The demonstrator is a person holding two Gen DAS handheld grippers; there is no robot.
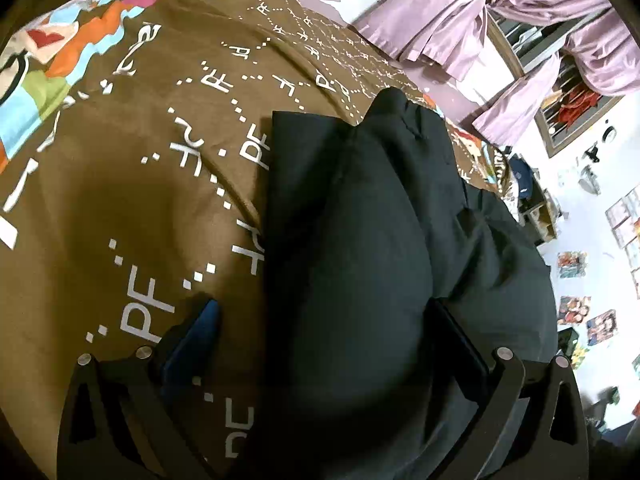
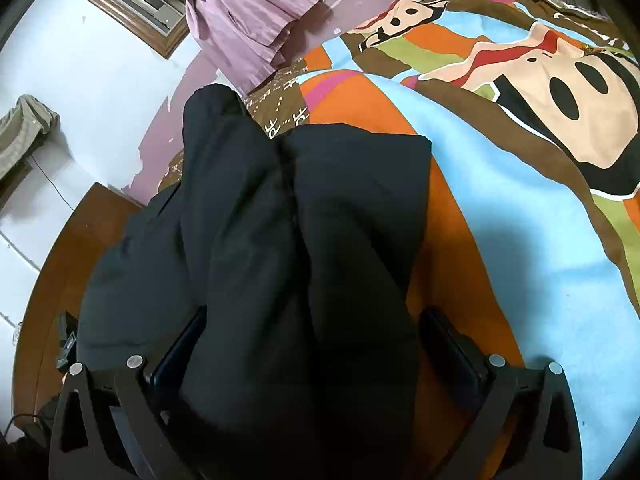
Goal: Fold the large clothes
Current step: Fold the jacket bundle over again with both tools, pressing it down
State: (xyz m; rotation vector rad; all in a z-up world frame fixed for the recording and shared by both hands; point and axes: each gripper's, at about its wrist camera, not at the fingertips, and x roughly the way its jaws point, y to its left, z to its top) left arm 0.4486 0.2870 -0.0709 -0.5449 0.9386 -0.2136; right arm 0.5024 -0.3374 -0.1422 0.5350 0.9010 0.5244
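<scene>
Black padded fabric fills the middle of both wrist views, so that's the big garment [image 1: 360, 220] we're folding, looks like a puffy jacket or something similar. It's lying on a bed with a brown printed cover [image 1: 120, 200] that turns into a bright cartoon pattern on the other side, with purple curtains [image 1: 460, 20] behind by the window.

Progress-wise I'd say we're well into it. The thing is already doubled up into a thick bundle, with a fairly square folded edge at the far end in the left view and two lobes lying side by side in the right view. It isn't tidy yet though, one side bulges and spills toward the bed's wooden edge [image 2: 60, 260], so probably another fold or some squaring up is left.

Left gripper [image 1: 324, 316] has its jaws spread wide, straddling the bundle's near edge without pinching anything. Right gripper [image 2: 316, 316] looks the same, jaws wide with the fabric mounded between them, and I don't see the pads pressing on it.
</scene>
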